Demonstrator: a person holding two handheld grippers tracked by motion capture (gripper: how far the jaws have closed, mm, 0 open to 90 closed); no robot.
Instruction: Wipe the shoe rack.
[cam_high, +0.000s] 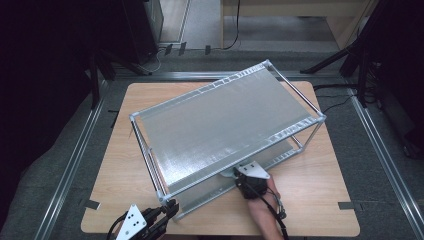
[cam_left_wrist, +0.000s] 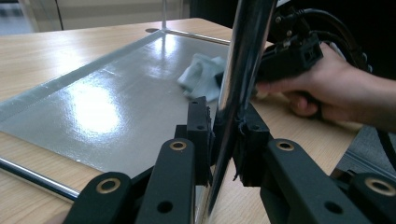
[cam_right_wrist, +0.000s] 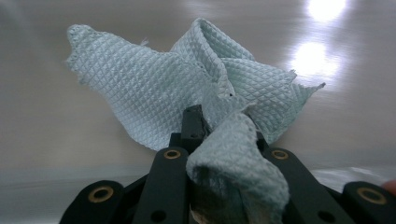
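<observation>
A two-tier metal shelf rack (cam_high: 225, 120) stands slantwise on the wooden table (cam_high: 310, 200). My left gripper (cam_high: 172, 204) is at its near corner. In the left gripper view this gripper (cam_left_wrist: 224, 126) is shut on the rack's chrome corner post (cam_left_wrist: 245, 60). A hand holds my right gripper (cam_high: 237, 175) at the rack's near side, with the jaws reaching in under the top shelf. In the right gripper view the right gripper (cam_right_wrist: 219, 126) is shut on a pale blue quilted cloth (cam_right_wrist: 154, 88). The cloth (cam_left_wrist: 201, 77) lies bunched on the grey lower shelf (cam_left_wrist: 107, 107).
The rack covers most of the table's middle and far right. Bare wood shows along the left side (cam_high: 120, 150) and the near right. Metal floor rails (cam_high: 75, 160) run along both sides of the table, and dark stands (cam_high: 350, 55) rise behind it.
</observation>
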